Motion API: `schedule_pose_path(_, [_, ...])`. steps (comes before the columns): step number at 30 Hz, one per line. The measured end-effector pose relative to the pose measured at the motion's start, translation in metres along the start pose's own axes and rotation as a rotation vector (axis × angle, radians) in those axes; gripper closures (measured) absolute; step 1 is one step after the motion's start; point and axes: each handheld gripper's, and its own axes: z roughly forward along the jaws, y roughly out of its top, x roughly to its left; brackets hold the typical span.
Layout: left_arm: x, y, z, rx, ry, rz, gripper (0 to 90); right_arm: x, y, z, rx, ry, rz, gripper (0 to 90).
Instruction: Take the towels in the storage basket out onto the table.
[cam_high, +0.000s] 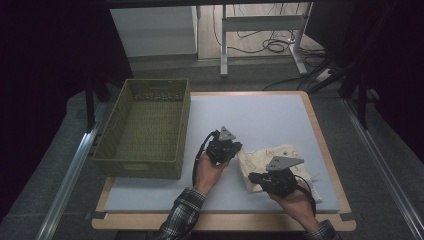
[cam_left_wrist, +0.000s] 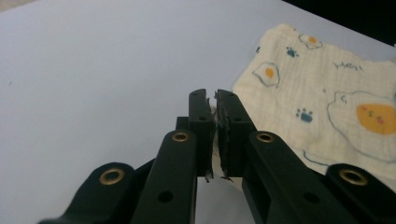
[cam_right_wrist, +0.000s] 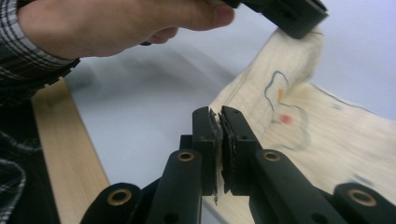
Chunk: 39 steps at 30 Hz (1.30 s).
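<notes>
Both grippers, left (cam_high: 235, 148) and right (cam_high: 256, 177), pinch the soft, light cream egg-print cloth (cam_high: 280, 162) at its left corners.

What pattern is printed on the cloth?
The cream cloth carries fried eggs with orange yolks and small blue paw prints; the left gripper view shows it best.

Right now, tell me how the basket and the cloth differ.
The basket is olive green and woven; the cloth is cream with fried-egg and paw prints. The basket stands rigid and open-topped at the table's left; the cloth lies limp right of centre. Nothing touches the basket; the left gripper and right gripper are both at the cloth's edges, jaws closed. Both rest on the white mat.
</notes>
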Motion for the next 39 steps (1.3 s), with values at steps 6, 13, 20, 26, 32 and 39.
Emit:
schedule_pose_path(6, [-0.011, 0.017, 0.019, 0.004, -0.016, 0.038, 84.9, -0.019, -0.012, -0.019, -0.019, -0.050, 0.044, 84.9])
schedule_pose_path(13, [-0.023, 0.031, 0.045, 0.005, -0.053, 0.056, 84.9, -0.037, -0.027, -0.037, -0.030, -0.095, 0.088, 84.9])
schedule_pose_path(20, [-0.037, 0.047, 0.068, 0.006, -0.075, 0.096, 84.8, -0.052, -0.041, -0.054, -0.033, -0.144, 0.123, 84.9])
schedule_pose_path(26, [-0.045, 0.058, 0.083, 0.003, -0.088, 0.121, 84.7, -0.062, -0.048, -0.064, -0.030, -0.173, 0.142, 84.8])
schedule_pose_path(32, [-0.052, 0.067, 0.097, 0.007, -0.098, 0.131, 84.6, -0.070, -0.054, -0.070, -0.027, -0.193, 0.161, 84.8])
schedule_pose_path(39, [-0.060, 0.074, 0.113, 0.030, -0.107, 0.151, 84.6, -0.079, -0.062, -0.075, -0.018, -0.216, 0.183, 84.6])
